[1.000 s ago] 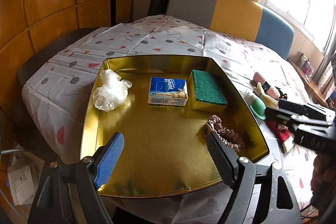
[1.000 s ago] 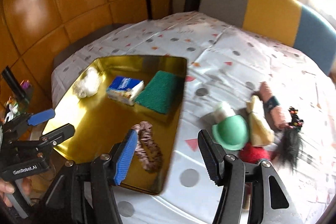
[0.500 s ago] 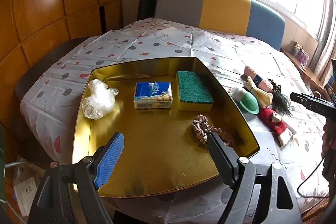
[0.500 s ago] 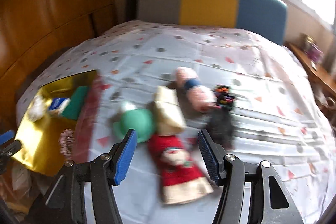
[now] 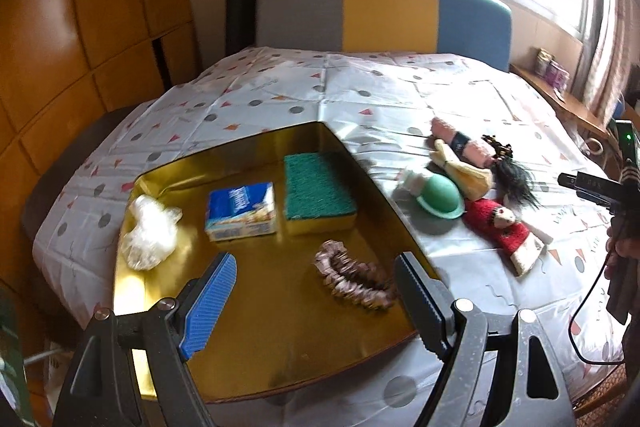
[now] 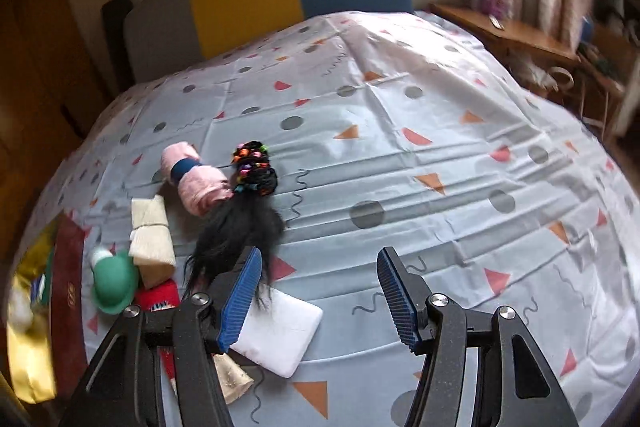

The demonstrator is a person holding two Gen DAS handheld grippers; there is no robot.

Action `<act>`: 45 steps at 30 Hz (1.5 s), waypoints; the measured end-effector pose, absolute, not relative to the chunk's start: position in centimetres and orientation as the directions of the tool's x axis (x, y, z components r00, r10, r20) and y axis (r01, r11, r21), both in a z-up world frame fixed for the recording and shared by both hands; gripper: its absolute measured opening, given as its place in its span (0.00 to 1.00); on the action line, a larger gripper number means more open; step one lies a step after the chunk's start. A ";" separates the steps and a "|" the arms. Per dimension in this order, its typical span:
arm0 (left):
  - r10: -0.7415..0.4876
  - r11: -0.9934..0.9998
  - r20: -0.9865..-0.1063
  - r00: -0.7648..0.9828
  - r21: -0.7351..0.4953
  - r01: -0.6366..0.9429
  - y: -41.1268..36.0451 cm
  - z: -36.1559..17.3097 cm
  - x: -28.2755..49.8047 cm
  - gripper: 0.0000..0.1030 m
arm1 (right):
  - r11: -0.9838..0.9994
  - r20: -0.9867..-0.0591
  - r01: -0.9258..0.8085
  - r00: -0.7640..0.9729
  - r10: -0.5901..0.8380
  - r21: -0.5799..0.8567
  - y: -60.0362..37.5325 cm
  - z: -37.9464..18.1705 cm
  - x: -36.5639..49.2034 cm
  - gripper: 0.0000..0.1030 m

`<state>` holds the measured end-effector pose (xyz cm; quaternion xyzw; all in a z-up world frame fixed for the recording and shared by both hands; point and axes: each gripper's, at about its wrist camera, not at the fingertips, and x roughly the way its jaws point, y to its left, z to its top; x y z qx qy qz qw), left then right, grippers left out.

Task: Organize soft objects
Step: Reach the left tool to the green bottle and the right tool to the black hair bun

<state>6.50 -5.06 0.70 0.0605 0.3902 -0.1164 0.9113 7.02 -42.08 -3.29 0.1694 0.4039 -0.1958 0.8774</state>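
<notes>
A gold tray (image 5: 272, 339) holds a crumpled clear plastic bag (image 5: 150, 233), a blue tissue pack (image 5: 241, 211), a green sponge (image 5: 318, 189) and a pink scrunchie (image 5: 352, 279). My left gripper (image 5: 316, 263) hangs open over the tray's near half, above the scrunchie and holding nothing. On the cloth to the right lie a green hat (image 6: 114, 279), a cream bundle (image 6: 152, 239), a pink rolled towel (image 6: 196, 183), a black hairpiece (image 6: 240, 227) and a red doll (image 6: 158, 297). My right gripper (image 6: 318, 253) is open over bare cloth just right of them, empty.
A white flat packet (image 6: 280, 331) lies under the right gripper's left finger. A patterned tablecloth (image 6: 420, 167) covers the round table. A grey, yellow and blue seat back (image 5: 380, 15) stands behind it, wooden panels on the left, a wooden shelf (image 6: 512, 35) by the window.
The right gripper swung right, from beside the tray past the toys to the bare cloth. The left gripper drifted slightly and rolled. Both stayed open.
</notes>
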 end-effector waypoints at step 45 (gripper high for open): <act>-0.265 0.938 -0.935 0.235 -0.194 0.288 -22.9 -6.7 20.2 0.81 | 0.817 -0.756 0.489 0.647 -0.103 0.307 -43.3 -2.2 6.4 0.75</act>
